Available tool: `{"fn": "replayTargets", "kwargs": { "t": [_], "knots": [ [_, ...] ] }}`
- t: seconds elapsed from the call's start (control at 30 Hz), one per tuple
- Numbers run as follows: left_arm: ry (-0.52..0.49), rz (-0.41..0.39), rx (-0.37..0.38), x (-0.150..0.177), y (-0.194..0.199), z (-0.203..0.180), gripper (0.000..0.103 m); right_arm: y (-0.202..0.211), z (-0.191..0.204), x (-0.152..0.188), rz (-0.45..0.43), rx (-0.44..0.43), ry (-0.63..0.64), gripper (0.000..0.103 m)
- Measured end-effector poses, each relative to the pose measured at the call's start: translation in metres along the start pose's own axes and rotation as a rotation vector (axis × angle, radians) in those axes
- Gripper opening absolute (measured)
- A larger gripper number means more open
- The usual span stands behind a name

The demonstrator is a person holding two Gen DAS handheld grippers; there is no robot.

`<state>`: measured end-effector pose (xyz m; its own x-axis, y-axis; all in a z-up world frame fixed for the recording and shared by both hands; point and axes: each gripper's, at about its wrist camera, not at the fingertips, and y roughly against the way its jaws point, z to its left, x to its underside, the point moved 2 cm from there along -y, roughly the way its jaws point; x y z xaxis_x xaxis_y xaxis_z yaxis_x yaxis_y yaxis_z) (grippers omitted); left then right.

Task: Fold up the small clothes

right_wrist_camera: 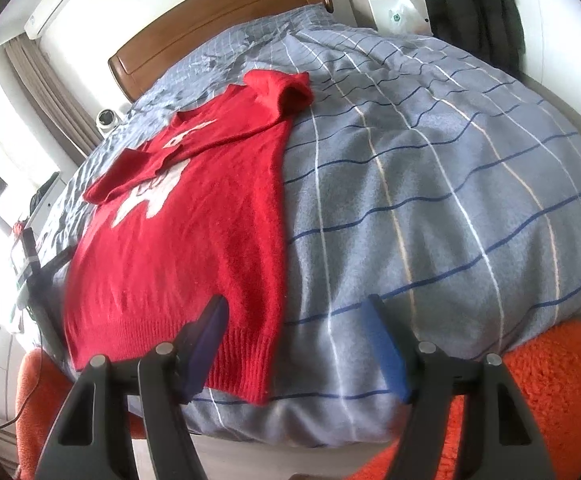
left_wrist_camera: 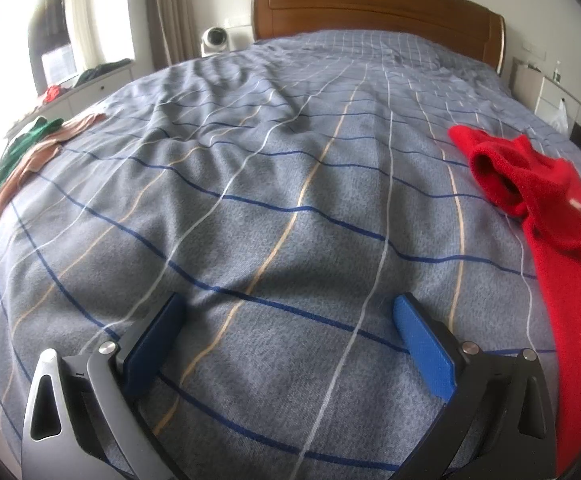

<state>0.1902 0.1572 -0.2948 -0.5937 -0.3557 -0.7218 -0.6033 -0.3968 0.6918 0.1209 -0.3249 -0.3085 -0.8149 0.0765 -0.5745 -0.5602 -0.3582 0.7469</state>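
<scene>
Hovering with jaws apart and empty, left gripper (left_wrist_camera: pixel 290 316) and right gripper (right_wrist_camera: pixel 294 316) face red sweater (right_wrist_camera: pixel 178 224) lying flat on bed (right_wrist_camera: pixel 430 200), sleeves folded in; next probably grab hem, fold upward.

The red sweater (right_wrist_camera: pixel 178 240) was fuzzy knit wool, ribbed at the hem beside the right tool (right_wrist_camera: pixel 294 316). Under both tools the bed cover (left_wrist_camera: pixel 290 200) looked soft, matt cloth. Beyond them, the headboard (left_wrist_camera: pixel 370 8) was smooth, glossy wood.
</scene>
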Motion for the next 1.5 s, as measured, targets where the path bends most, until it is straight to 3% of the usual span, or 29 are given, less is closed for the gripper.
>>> {"fn": "replayTargets", "kwargs": {
  "t": [1.5],
  "knots": [
    [-0.001, 0.002, 0.000, 0.0002, 0.0008, 0.0005, 0.103, -0.0012, 0.0009, 0.0025, -0.002, -0.019, 0.008, 0.069]
  ]
}}
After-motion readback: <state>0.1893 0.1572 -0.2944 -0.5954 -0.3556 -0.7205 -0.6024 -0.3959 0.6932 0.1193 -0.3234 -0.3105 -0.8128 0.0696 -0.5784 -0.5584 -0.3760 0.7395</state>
